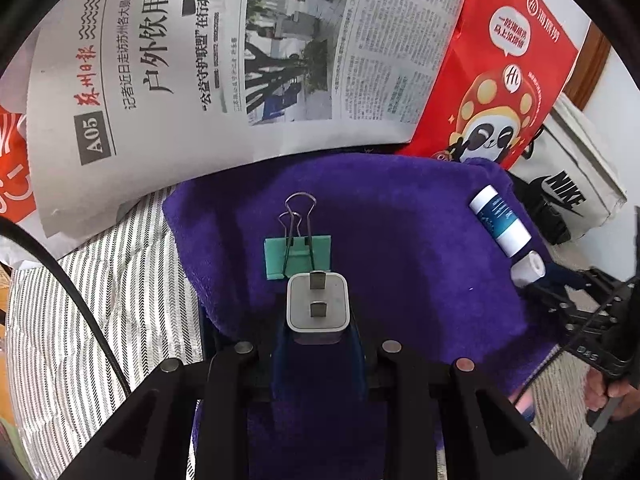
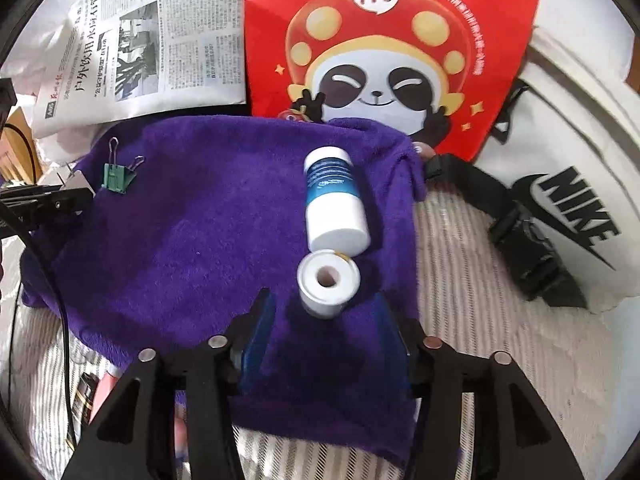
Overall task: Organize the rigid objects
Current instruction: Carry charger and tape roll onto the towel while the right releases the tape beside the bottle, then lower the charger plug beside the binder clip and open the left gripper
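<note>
Left wrist view: your left hand-held gripper (image 1: 318, 320) is clamping a white charger plug (image 1: 317, 307) just before a green binder clip (image 1: 298, 258) on the purple towel (image 1: 400, 248). Your right hand-held gripper (image 2: 326, 308) is standing open around a white spool (image 2: 328, 282) beside the bottle (image 2: 334, 200).

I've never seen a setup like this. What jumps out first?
A purple towel fills the middle, with a red panda bag propped behind it. The left tongs clamp a white charger beside a green clip. The open right tongs flank a small white roll below a bottle.
</note>
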Action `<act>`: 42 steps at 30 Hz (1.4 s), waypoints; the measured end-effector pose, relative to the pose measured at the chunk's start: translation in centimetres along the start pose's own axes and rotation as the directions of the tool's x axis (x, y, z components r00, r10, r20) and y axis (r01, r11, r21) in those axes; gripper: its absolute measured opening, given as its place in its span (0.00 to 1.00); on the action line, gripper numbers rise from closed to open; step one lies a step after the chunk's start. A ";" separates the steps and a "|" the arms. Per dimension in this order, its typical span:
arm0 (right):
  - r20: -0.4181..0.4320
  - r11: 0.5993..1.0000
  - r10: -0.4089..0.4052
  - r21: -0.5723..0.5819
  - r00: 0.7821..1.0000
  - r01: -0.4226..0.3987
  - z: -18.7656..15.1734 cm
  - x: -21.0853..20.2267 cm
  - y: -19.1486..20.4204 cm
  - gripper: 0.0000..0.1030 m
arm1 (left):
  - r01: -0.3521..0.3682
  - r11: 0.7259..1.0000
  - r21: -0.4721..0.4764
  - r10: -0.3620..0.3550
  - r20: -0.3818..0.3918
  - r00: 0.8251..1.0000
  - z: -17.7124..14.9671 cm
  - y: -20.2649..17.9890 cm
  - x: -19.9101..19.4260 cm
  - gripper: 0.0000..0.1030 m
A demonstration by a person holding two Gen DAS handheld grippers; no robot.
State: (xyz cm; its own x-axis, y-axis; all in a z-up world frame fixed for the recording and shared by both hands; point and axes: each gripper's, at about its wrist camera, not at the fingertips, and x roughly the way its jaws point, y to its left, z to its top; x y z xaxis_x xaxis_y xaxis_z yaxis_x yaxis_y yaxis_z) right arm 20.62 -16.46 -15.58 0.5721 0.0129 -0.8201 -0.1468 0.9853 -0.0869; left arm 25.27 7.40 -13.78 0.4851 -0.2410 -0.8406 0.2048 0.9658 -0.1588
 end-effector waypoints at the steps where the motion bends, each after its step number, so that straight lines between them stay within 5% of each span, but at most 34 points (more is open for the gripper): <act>1: 0.005 1.000 0.005 0.009 1.000 -0.005 -0.2 -0.5 0.0 0.52 | -0.015 1.000 0.005 0.015 -0.002 1.000 0.0 0.0 0.1 0.24; 23: 0.072 0.999 -0.002 0.053 0.997 -0.002 -2.4 -7.0 -0.2 0.53 | -0.112 0.992 0.066 0.113 -0.018 0.993 -0.2 -1.5 2.8 0.25; 28: 0.074 0.999 -0.029 0.042 0.997 0.026 -3.6 -8.9 0.1 0.53 | -0.119 0.986 0.121 0.122 -0.017 0.992 -0.5 -2.6 3.1 0.34; 30: 0.065 0.998 -0.035 0.054 0.997 0.032 -4.5 -9.6 -0.1 0.53 | -0.159 0.980 0.122 0.162 -0.016 0.987 -0.4 -3.0 3.4 0.45; 42: 0.059 0.996 -0.025 0.092 0.998 0.020 -8.8 -14.7 -1.9 0.53 | -0.145 0.985 0.097 0.152 -0.073 0.986 -0.1 -5.3 1.3 0.53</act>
State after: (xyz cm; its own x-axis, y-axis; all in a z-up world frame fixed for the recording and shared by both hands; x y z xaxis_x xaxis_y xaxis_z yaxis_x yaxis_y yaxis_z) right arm 5.39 -20.02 -8.38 0.6223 -0.0021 -0.7828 -0.0606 0.9969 -0.0509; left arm 24.73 1.96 -14.04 0.4472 -0.0833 -0.8906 0.2139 0.9767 0.0160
